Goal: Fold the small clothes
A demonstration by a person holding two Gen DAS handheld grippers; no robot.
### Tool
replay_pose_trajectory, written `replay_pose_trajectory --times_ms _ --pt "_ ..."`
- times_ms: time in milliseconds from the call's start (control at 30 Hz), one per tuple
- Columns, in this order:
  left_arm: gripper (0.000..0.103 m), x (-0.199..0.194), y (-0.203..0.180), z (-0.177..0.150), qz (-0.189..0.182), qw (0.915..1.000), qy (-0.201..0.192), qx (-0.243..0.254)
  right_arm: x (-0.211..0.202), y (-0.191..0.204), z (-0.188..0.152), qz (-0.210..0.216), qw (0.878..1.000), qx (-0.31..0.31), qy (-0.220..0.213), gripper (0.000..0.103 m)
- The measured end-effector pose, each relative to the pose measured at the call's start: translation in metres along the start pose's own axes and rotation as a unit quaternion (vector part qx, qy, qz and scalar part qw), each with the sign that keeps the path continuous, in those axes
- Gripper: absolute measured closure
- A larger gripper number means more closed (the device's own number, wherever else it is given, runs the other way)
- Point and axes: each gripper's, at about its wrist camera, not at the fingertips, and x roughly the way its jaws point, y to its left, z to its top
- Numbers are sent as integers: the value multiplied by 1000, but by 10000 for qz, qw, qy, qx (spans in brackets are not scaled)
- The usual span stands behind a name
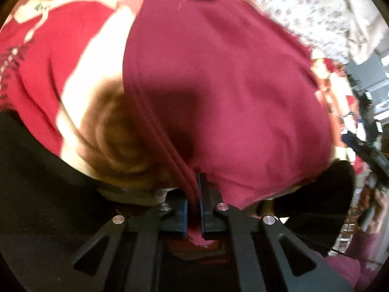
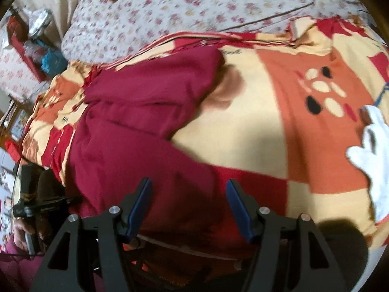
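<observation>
A maroon garment (image 1: 231, 77) lies on a red, cream and orange blanket (image 1: 48, 56). My left gripper (image 1: 194, 194) is shut on the garment's hemmed edge, which runs up between the blue pads. In the right wrist view the same garment (image 2: 136, 121) lies crumpled across the blanket (image 2: 243, 126), its near part under my right gripper (image 2: 188, 194). The right gripper is open and empty, its blue fingers (image 2: 141, 202) spread just above the cloth.
A floral sheet (image 2: 170, 7) covers the bed beyond the blanket. A white cloth (image 2: 374, 160) lies at the right edge. The person's other hand and gripper handle (image 2: 26, 202) show at far left. Room clutter (image 1: 364, 121) sits at right.
</observation>
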Motion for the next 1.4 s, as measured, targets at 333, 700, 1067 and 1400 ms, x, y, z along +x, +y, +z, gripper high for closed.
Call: replay_pose_trajectory --times_ms 333,700,1067,1400 --pt "103 -90 73 -7 651 9935 -753 -555 -10 -14 -16 208 9994 130 263 32" --pt "103 -72 64 -11 730 9938 -696 -471 61 53 -71 1664 9707 -387 1689 32" --pt "103 -72 68 -13 748 9935 -677 -534 117 73 -103 1865 9555 -191 2277 32" --pt "103 -73 72 -15 723 9932 -684 -600 131 87 -112 1910 9505 -370 2422 90"
